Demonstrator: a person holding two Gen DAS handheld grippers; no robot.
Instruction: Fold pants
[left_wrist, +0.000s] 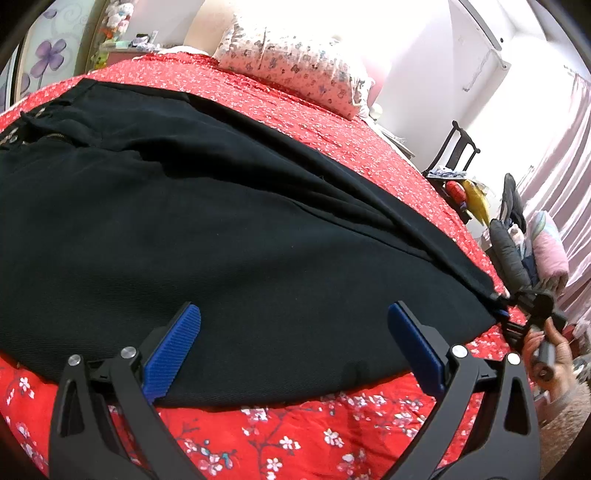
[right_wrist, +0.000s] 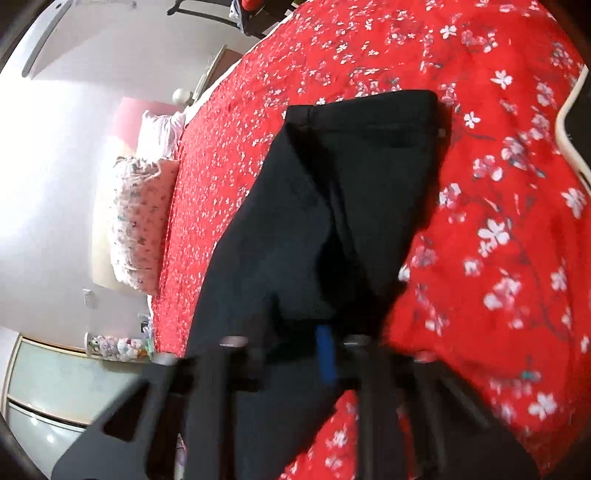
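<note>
Black pants (left_wrist: 207, 221) lie spread on a red flowered bedspread (left_wrist: 295, 435), waistband at the far left. My left gripper (left_wrist: 293, 347) is open, its blue pads (left_wrist: 177, 343) just above the near edge of the pants, holding nothing. My right gripper (left_wrist: 504, 314) is at the right end of the pants, shut on the leg hem. In the right wrist view the pants (right_wrist: 332, 206) stretch away from that gripper (right_wrist: 325, 354), whose jaws stand closed on the black cloth; the view is blurred.
A flowered pillow (left_wrist: 295, 62) lies at the head of the bed. A dark chair (left_wrist: 454, 155) with toys and a pile of clothes (left_wrist: 532, 243) stand beyond the bed's right side. A white rail (right_wrist: 570, 140) is at the bed edge.
</note>
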